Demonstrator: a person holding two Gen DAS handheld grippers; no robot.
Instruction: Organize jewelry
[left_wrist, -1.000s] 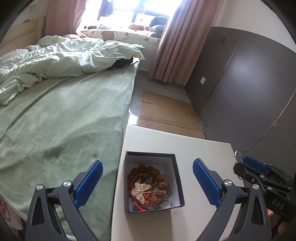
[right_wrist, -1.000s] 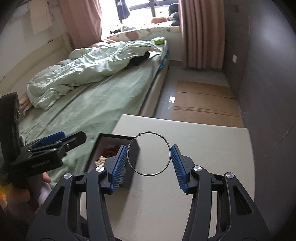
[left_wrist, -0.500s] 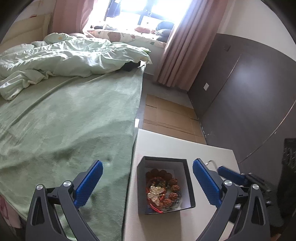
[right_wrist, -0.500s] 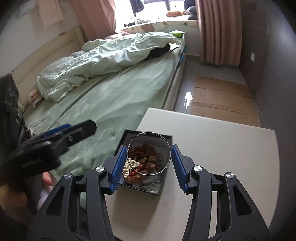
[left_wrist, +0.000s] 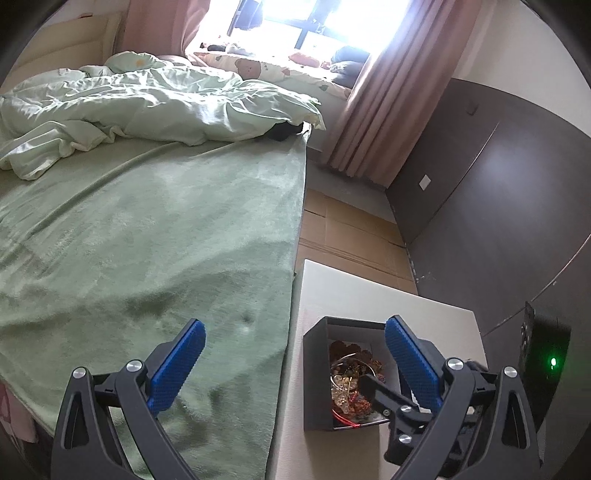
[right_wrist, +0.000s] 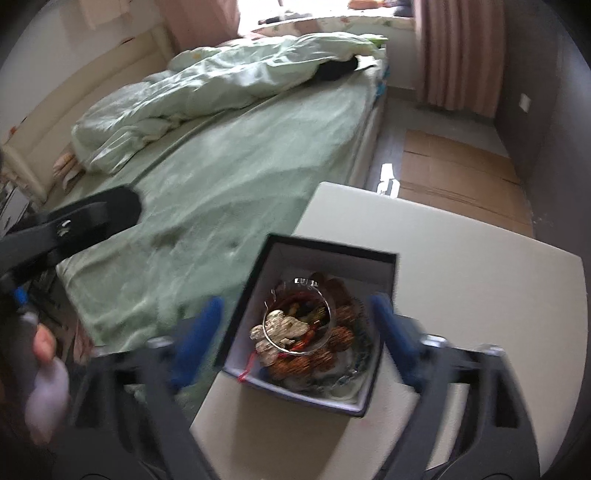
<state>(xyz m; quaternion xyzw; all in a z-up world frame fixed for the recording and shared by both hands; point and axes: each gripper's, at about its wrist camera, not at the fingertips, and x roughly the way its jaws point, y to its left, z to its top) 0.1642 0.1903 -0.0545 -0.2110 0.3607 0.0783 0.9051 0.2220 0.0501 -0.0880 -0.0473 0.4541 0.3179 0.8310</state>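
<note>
Lying on the heap of beads and a pale butterfly-shaped pendant (right_wrist: 280, 326), the thin wire hoop (right_wrist: 295, 314) rests inside the dark box (right_wrist: 332, 251), touching neither pad. The right tool (right_wrist: 297, 334) hangs over that box, released, its blurred blue pads spread wide on either side of the hoop. The box stands near the left edge of the pale worktop (right_wrist: 480, 288), beside the green bed (left_wrist: 147, 229). The left tool (left_wrist: 295, 362) is also spread wide, straddling bed edge and box.
</note>
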